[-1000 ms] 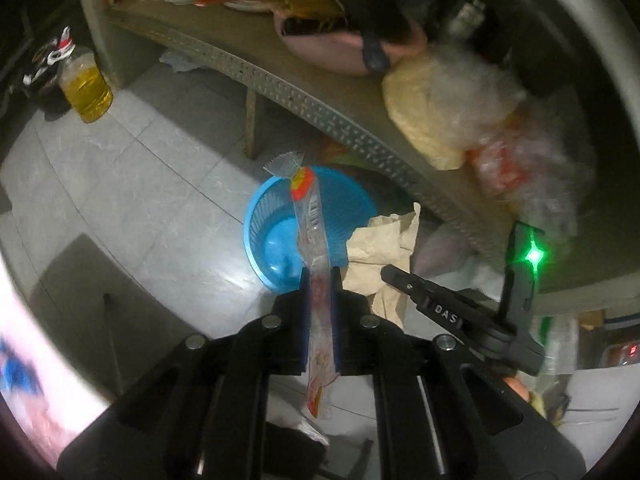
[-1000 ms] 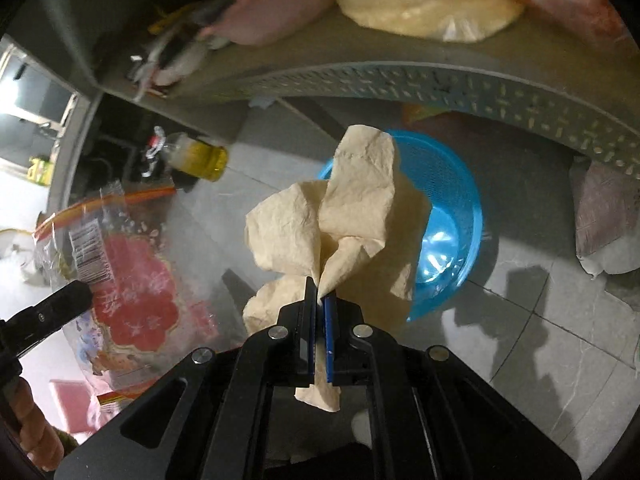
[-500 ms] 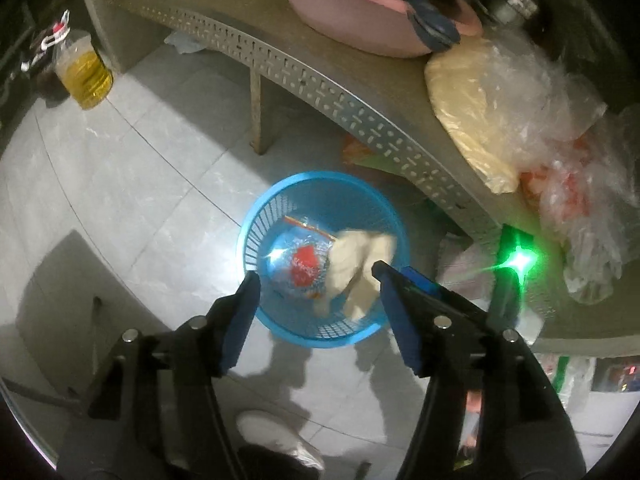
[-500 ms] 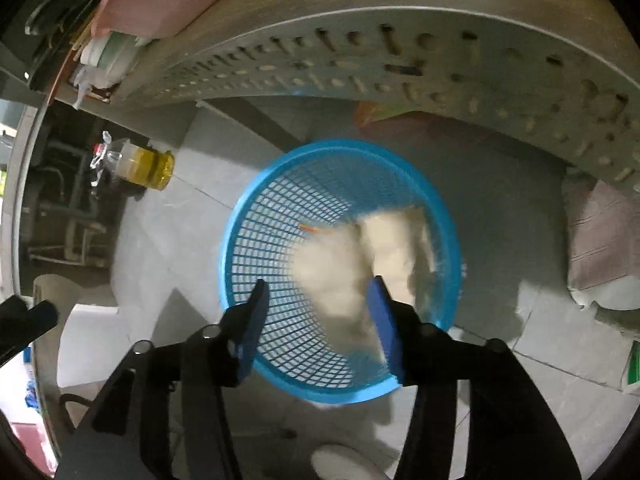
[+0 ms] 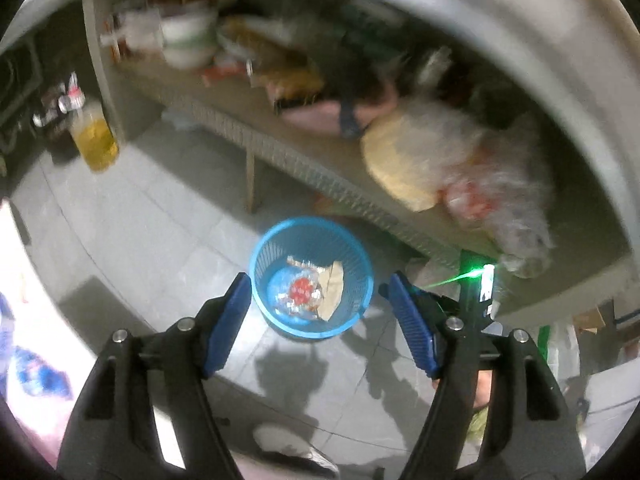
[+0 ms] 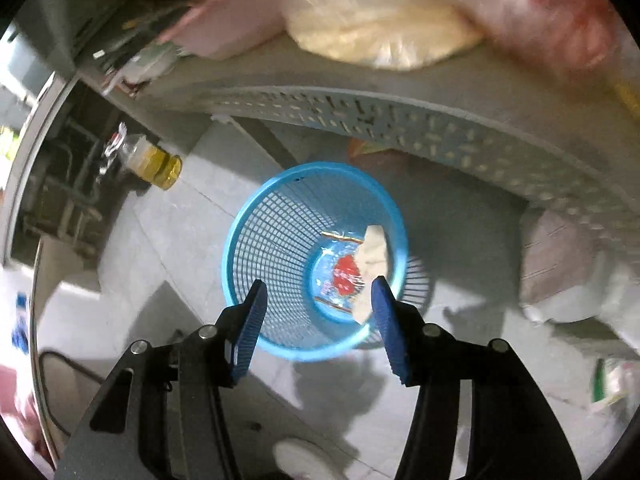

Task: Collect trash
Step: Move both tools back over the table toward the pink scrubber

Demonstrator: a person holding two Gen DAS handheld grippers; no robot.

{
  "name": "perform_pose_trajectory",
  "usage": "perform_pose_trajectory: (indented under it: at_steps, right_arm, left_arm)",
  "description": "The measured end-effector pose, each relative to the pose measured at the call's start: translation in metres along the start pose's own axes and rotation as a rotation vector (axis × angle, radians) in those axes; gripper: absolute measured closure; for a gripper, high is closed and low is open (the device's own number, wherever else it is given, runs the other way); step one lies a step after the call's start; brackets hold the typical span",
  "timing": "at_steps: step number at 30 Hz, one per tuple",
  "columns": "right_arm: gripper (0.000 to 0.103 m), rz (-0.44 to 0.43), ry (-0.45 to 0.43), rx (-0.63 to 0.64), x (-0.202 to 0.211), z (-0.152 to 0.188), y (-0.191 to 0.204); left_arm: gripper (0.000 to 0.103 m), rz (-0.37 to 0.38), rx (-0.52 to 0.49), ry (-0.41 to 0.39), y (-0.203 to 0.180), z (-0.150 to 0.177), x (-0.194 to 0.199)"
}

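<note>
In the left wrist view, an oil bottle [image 5: 96, 144] stands on the floor at ten o'clock. At centre, the blue basket [image 5: 280, 240] holds the clear red-printed wrapper [image 5: 300, 290] with the crumpled brown paper [image 5: 334, 288] touching it at three o'clock. The left tongs [image 5: 318, 294] and right tongs [image 6: 318, 298] have just been opening; both gape wide, holding nothing.

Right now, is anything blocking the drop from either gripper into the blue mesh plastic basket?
Nothing visible. Left gripper and right gripper hang open above the blue mesh plastic basket, where the clear red-printed wrapper and crumpled tan paper already lie.
</note>
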State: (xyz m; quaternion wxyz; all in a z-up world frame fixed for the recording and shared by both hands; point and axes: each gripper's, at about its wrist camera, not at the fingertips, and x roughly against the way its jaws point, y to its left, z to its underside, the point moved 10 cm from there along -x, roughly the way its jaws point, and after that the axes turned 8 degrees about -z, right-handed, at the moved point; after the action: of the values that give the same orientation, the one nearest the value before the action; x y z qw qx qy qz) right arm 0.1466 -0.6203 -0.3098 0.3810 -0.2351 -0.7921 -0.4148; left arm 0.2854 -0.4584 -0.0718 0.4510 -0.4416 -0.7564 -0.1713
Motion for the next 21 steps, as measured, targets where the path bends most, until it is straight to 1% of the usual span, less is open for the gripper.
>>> perform_pose_trajectory:
  at_steps: [2,3,4,5,6,7,9,11,12,14,17,21]
  right_arm:
    - [0.037,0.044,-0.015,0.061,0.024,0.009,0.010]
    - [0.033,0.063,-0.028,0.101,0.038,0.013,0.019]
    - [0.029,0.074,-0.039,0.132,0.049,0.016,0.024]
    - [0.021,0.097,-0.051,0.171,0.062,0.019,0.033]
    - [0.017,0.125,-0.059,0.211,0.075,0.024,0.042]
    - [0.016,0.143,-0.067,0.243,0.086,0.027,0.048]
    - [0.006,0.165,-0.096,0.323,0.111,0.033,0.071]
    - [0.007,0.187,-0.137,0.387,0.134,0.037,0.089]
    - [0.006,0.198,-0.154,0.425,0.144,0.039,0.100]
    - [0.006,0.184,-0.167,0.473,0.155,0.042,0.123]
    - [0.006,0.129,-0.174,0.515,0.170,0.049,0.156]
    - [0.006,0.043,-0.204,0.615,0.183,0.058,0.209]
  left_arm:
    - [0.032,-0.006,0.005,-0.051,0.011,0.006,0.037]
    - [0.032,0.002,0.011,-0.083,0.017,0.013,0.063]
    - [0.032,0.010,0.015,-0.098,0.022,0.020,0.079]
    - [0.032,0.011,0.032,-0.117,0.031,0.031,0.103]
    - [0.032,0.013,0.044,-0.126,0.037,0.039,0.116]
    - [0.031,0.019,0.067,-0.141,0.048,0.053,0.138]
    - [0.028,0.013,0.116,-0.177,0.067,0.075,0.171]
    - [0.027,-0.045,0.169,-0.234,0.094,0.105,0.207]
    - [0.027,-0.098,0.200,-0.267,0.111,0.123,0.227]
    - [0.026,-0.188,0.257,-0.316,0.137,0.152,0.254]
    - [0.025,-0.280,0.352,-0.362,0.169,0.192,0.287]
    - [0.022,-0.347,0.491,-0.413,0.200,0.244,0.315]
